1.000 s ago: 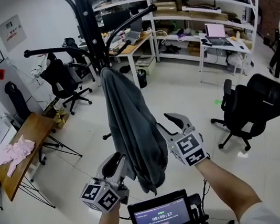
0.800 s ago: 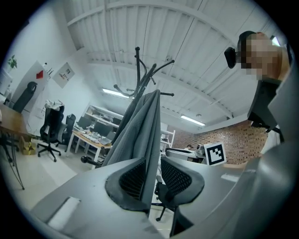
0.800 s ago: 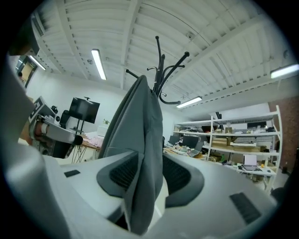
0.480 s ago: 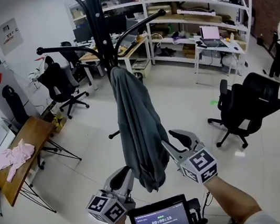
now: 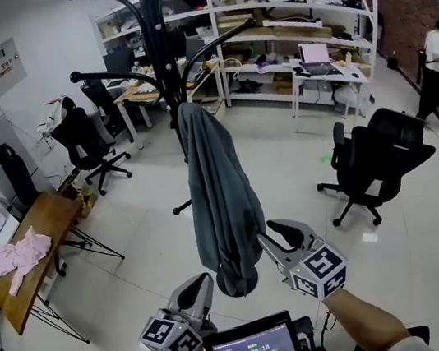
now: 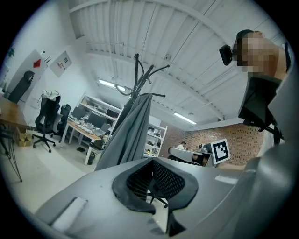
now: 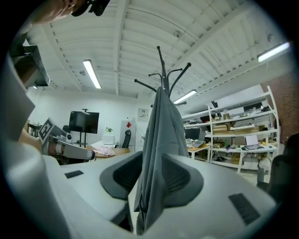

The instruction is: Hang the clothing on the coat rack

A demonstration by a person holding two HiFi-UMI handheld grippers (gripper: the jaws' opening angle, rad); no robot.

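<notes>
A grey garment hangs from a hook of the black coat rack and droops almost to the rack's base. My right gripper is at the garment's lower right edge and is shut on it. In the right gripper view the cloth runs down between the pads from the rack top. My left gripper sits low and left, apart from the cloth. In the left gripper view its jaws meet with nothing between them, and the garment hangs beyond them to the left.
A black office chair stands to the right and another at the back left. A wooden table with a pink cloth is at the left. Shelving and desks line the back wall. A person stands far right.
The left gripper has let go of the garment and drawn back to the left. The view has pulled back, and the garment now hangs lower and straighter on the rack.
</notes>
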